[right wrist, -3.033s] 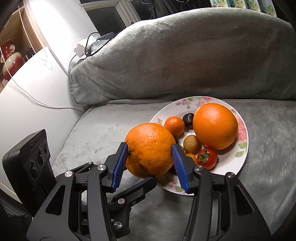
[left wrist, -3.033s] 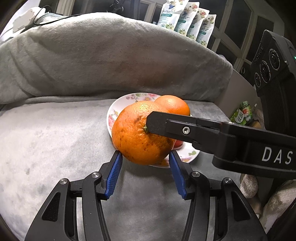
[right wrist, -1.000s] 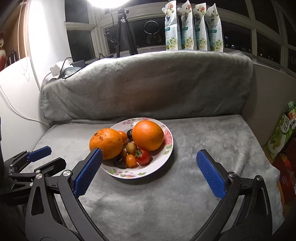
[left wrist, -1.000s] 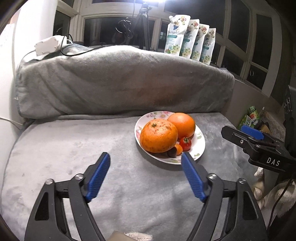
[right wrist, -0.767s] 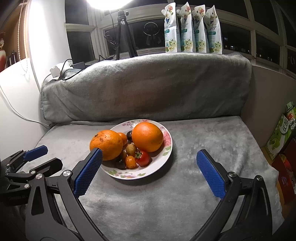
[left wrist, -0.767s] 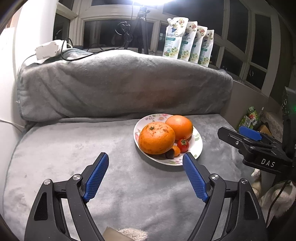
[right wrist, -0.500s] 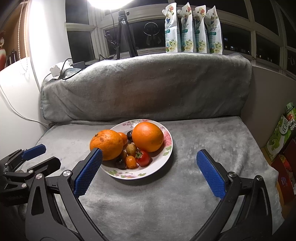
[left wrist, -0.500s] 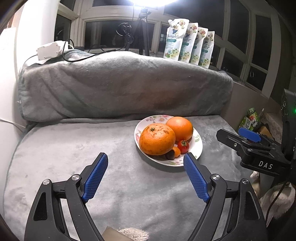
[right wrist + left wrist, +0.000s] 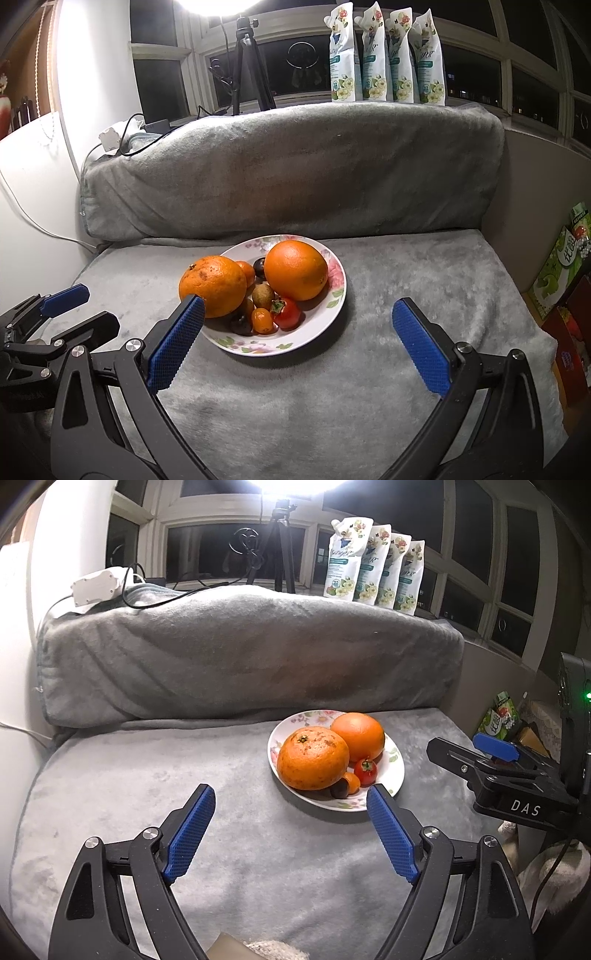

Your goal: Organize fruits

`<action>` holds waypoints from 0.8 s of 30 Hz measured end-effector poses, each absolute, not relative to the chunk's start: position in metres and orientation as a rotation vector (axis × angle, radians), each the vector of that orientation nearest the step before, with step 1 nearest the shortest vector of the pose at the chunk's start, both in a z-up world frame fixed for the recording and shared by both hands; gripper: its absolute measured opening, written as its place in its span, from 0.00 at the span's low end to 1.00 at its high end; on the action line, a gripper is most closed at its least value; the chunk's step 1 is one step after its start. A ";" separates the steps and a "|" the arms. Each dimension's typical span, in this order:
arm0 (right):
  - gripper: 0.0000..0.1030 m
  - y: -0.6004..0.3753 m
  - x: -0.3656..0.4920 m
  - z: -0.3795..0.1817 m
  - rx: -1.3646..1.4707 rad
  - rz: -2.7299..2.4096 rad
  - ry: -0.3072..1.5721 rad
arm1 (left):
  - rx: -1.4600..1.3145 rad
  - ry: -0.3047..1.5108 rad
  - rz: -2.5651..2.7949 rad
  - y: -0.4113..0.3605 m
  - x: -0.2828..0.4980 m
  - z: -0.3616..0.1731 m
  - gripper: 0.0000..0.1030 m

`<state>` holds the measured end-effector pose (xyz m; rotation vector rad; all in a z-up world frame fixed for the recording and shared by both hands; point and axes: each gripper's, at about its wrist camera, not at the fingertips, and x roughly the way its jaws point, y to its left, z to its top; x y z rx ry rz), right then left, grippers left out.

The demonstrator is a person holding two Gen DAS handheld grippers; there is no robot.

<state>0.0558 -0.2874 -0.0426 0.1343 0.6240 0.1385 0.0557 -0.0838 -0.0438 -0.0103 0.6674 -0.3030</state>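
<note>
1. The grey plush blanket point(image 9: 369, 369) covers the seat, and nothing loose lies on the part of it in view; the task's fruit all sits together near the backrest.
2. The round white floral-rimmed ceramic plate point(image 9: 334, 295) rests on the blanket, ahead of both tools and well apart from each.
3. The rough-skinned, speckled large orange point(image 9: 212, 286) sits at the plate's left edge, overhanging the rim; it is the fruit lying nearest the left tool's side.
4. The smooth round large orange point(image 9: 295, 269) sits at the plate's back right, touching the small fruits.
5. The red tomato-like fruit with a green calyx point(image 9: 286, 312), a brown kiwi-like fruit point(image 9: 263, 295) and a small orange oval fruit point(image 9: 262, 320) fill the front.
6. The left gripper point(image 9: 291, 830) stands wide open with nothing between its blue pads; the plate lies ahead and to its right.
7. The right gripper point(image 9: 297, 343) is likewise spread wide and empty; the plate lies almost straight ahead, so it appears better lined up for any further reach.
</note>
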 end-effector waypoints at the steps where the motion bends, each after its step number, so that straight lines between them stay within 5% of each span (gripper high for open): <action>1: 1.00 -0.287 0.056 -0.043 0.134 0.139 0.624 | -0.009 0.665 -0.304 -0.084 0.055 -0.043 0.82; 24: 1.00 -0.285 0.055 -0.041 0.124 0.137 0.620 | -0.007 0.659 -0.310 -0.086 0.054 -0.043 0.82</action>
